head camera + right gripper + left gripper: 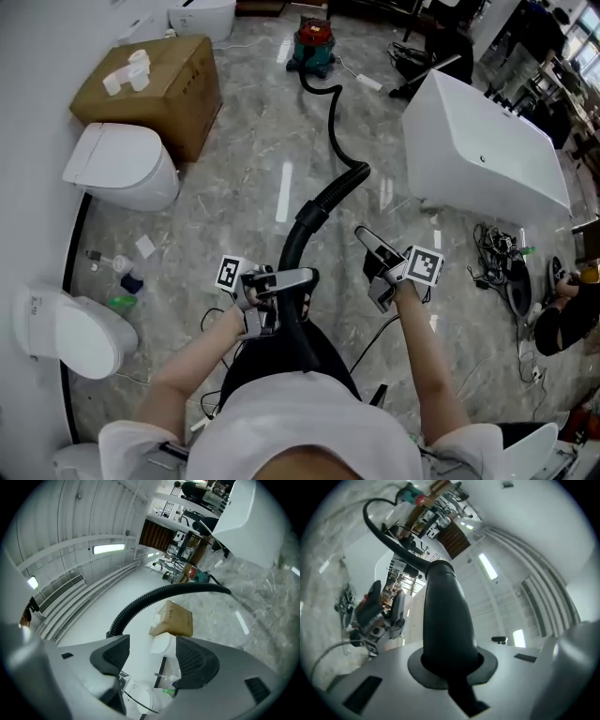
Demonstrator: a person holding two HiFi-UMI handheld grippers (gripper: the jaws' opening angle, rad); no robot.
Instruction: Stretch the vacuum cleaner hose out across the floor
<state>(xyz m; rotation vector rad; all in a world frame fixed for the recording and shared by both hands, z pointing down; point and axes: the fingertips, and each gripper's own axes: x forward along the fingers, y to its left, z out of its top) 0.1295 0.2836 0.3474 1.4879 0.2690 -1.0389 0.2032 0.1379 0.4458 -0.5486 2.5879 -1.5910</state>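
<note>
Grey marble floor (pixel 272 159), white bathtub (pixel 483 141) upper right. Vacuum cleaner (pixel 311 42) sits top centre. Its corrugated hose (pixel 335 122) snakes down the floor in loose bends to frame centre, so it's not stretched yet. Left claw (pixel 281 284) is clamped tight round the rigid black end tube (pixel 302 239), lower centre. Right claw (pixel 371 246) gapes, nothing in it. Step, by my read: hauling the end away from the vacuum cleaner. Next: pull until the bends flatten, without dragging the vacuum cleaner along.

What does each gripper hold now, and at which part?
The left gripper is shut on the vacuum cleaner hose, at its smooth rigid end tube. The right gripper is open and holds nothing.
</note>
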